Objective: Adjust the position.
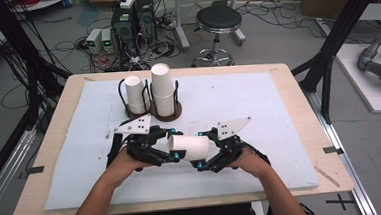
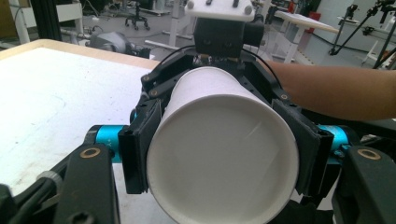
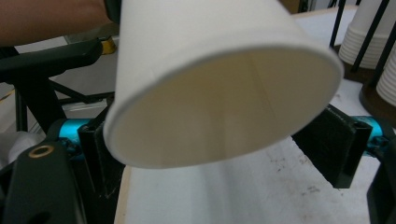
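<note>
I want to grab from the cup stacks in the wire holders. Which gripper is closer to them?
Left. The left gripper sits just in front of the cup stacks; the right gripper is farther off to their right.

Left forearm: entered from the bottom of the high view, angled inward toward the table's middle. Left hand (image 1: 123, 165): wrapped around the body of the left gripper (image 1: 173, 149), which is held roughly level and pointed toward the right gripper (image 1: 201, 150). Left jaws: pressed against both sides of a held object, as seen in the left gripper view.

Right forearm: entered likewise, angled inward. Right hand (image 1: 247, 160): closed around its gripper's body. Right jaws: set wide to either side of the same object; contact cannot be told. Grey plates are carried on top of both grippers.
</note>
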`<control>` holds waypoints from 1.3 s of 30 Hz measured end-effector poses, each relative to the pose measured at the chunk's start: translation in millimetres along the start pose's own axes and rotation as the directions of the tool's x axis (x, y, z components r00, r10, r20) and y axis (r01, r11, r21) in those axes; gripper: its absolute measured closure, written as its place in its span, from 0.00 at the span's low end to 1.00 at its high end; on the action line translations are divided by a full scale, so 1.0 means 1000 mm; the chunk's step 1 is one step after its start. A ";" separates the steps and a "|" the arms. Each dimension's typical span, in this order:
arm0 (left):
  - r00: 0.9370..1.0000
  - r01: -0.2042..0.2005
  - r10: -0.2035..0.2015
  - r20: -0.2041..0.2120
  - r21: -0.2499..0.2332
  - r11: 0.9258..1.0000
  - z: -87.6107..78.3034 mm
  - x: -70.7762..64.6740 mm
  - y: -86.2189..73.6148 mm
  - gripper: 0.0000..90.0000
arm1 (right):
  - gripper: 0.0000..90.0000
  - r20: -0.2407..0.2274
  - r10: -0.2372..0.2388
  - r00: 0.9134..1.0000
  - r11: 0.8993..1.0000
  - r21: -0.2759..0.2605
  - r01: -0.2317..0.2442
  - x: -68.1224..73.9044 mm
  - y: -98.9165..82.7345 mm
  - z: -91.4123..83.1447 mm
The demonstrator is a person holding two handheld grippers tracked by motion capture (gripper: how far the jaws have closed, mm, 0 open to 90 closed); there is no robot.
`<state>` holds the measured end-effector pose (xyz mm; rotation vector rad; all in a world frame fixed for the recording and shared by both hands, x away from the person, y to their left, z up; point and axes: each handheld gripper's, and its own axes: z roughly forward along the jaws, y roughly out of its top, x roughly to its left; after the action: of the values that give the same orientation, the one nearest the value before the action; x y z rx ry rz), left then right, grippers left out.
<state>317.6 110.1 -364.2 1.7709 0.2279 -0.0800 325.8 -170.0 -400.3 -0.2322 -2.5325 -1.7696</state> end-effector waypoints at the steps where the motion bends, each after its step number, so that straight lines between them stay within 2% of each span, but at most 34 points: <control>1: 1.000 0.002 -0.002 0.001 0.000 1.000 0.000 0.000 0.000 0.40 | 0.28 -0.014 -0.009 1.000 1.000 -0.003 0.009 0.000 0.001 -0.001; 2: 1.000 0.004 -0.004 0.002 -0.004 1.000 0.000 0.000 -0.001 0.40 | 0.29 -0.028 -0.022 0.999 1.000 -0.010 0.022 0.000 0.001 -0.002; 7: 0.999 0.030 -0.029 -0.015 0.025 0.999 0.003 -0.001 -0.001 0.38 | 0.30 -0.017 -0.049 0.999 0.999 -0.003 0.049 0.001 0.002 -0.005; 11: 0.998 0.050 -0.050 -0.046 0.012 0.999 -0.001 0.001 0.001 0.31 | 0.30 -0.003 -0.056 0.998 0.998 0.002 0.056 0.000 0.002 -0.007; 14: 0.998 0.048 -0.047 -0.038 0.022 0.999 -0.002 0.001 0.000 0.32 | 0.31 0.004 -0.058 0.998 0.998 0.006 0.058 0.000 0.001 -0.008; 16: 0.999 0.029 -0.028 -0.020 0.027 0.999 -0.002 0.001 -0.001 0.38 | 0.31 0.001 -0.055 0.998 0.998 0.015 0.055 0.000 0.001 -0.007; 18: 1.000 0.024 -0.024 -0.010 0.025 0.999 -0.003 0.002 -0.001 0.39 | 0.31 -0.001 -0.053 0.999 0.998 0.019 0.053 0.000 0.001 -0.007; 21: 1.000 0.026 -0.026 -0.004 0.003 1.000 -0.003 0.002 -0.002 0.40 | 0.27 -0.003 -0.030 1.000 0.999 0.016 0.030 0.000 0.001 -0.006; 24: 1.000 0.012 -0.012 -0.004 -0.009 1.000 -0.004 0.001 -0.001 0.40 | 0.24 -0.010 0.009 1.000 1.000 -0.011 -0.009 0.000 0.001 -0.006; 27: 1.000 0.007 -0.007 -0.003 -0.007 1.000 -0.004 0.001 -0.002 0.40 | 0.27 -0.011 -0.015 1.000 1.000 -0.014 0.014 0.000 0.002 -0.008; 31: 1.000 0.016 -0.016 -0.012 0.023 1.000 -0.002 0.001 -0.002 0.39 | 0.31 -0.004 -0.053 0.999 0.999 -0.007 0.053 0.000 0.002 -0.011; 35: 1.000 0.006 -0.005 -0.016 0.043 0.999 -0.001 -0.001 -0.002 0.38 | 0.32 -0.012 -0.059 0.998 0.998 -0.006 0.059 0.000 0.002 -0.012; 39: 1.000 0.018 -0.016 -0.024 0.075 0.997 0.002 0.000 -0.003 0.35 | 0.33 -0.011 -0.067 0.998 0.998 0.009 0.067 0.001 0.002 -0.013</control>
<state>317.0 108.9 -367.3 1.8453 0.2603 -0.0811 324.9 -181.1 -393.6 -0.1387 -2.5696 -1.7759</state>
